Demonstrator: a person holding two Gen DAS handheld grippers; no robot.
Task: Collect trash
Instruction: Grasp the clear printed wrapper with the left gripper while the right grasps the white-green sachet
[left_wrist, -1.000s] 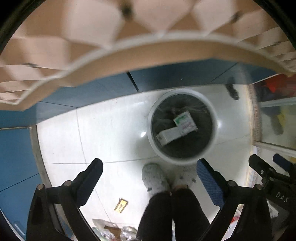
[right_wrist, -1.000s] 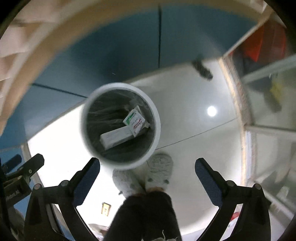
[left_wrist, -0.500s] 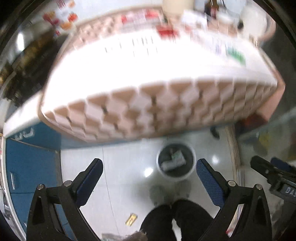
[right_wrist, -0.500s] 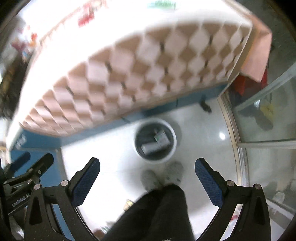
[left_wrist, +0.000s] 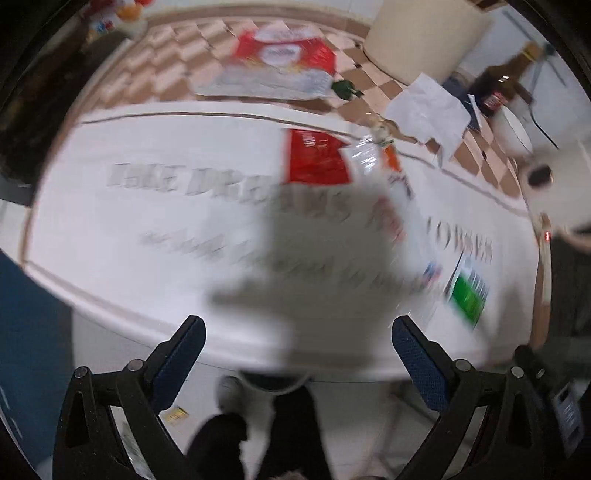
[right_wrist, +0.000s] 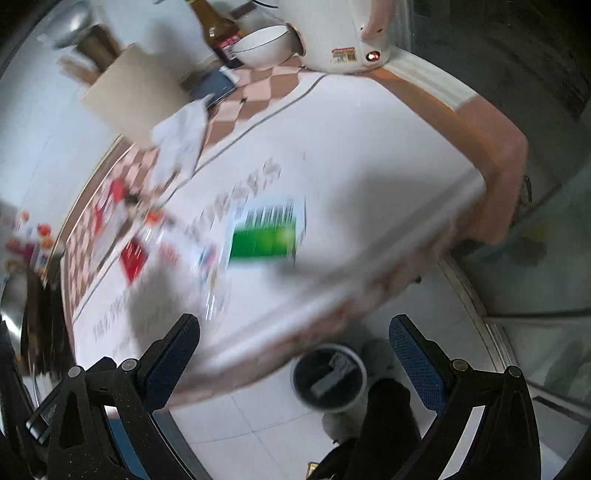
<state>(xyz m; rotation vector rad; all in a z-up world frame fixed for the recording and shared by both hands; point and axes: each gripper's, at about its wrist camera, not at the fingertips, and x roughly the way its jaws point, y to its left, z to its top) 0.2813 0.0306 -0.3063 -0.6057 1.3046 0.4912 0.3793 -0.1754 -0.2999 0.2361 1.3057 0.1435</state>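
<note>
White cloth printed with grey lettering covers the table (left_wrist: 147, 229), which is edged in a pink checked pattern and fills most of both views, though much of it is blurred. On the table, a green and white packet (left_wrist: 468, 295) is seen near the right-hand edge, a red packet (left_wrist: 316, 157) lies further in towards the middle, and a clear plastic wrapper (left_wrist: 369, 155) lies just beside the red one. At the back of the table, a large red and white bag (left_wrist: 273, 62) lies flat, with a crumpled white paper (left_wrist: 428, 107) to its right. A white kettle (right_wrist: 332, 33) stands at the far corner of the table, with a white bowl (right_wrist: 258, 46) and a brown bottle (right_wrist: 218, 29) next to it. Below the table's front edge, on the white tiled floor, a round bin (right_wrist: 328, 380) is seen with flat boxes lying inside it; a person's dark trouser legs and pale slippers are just beside it. The left gripper (left_wrist: 295, 363) is held wide apart over the near edge of the table with nothing between its blue pads. The right gripper (right_wrist: 293, 360) is likewise spread wide and holds nothing.
</note>
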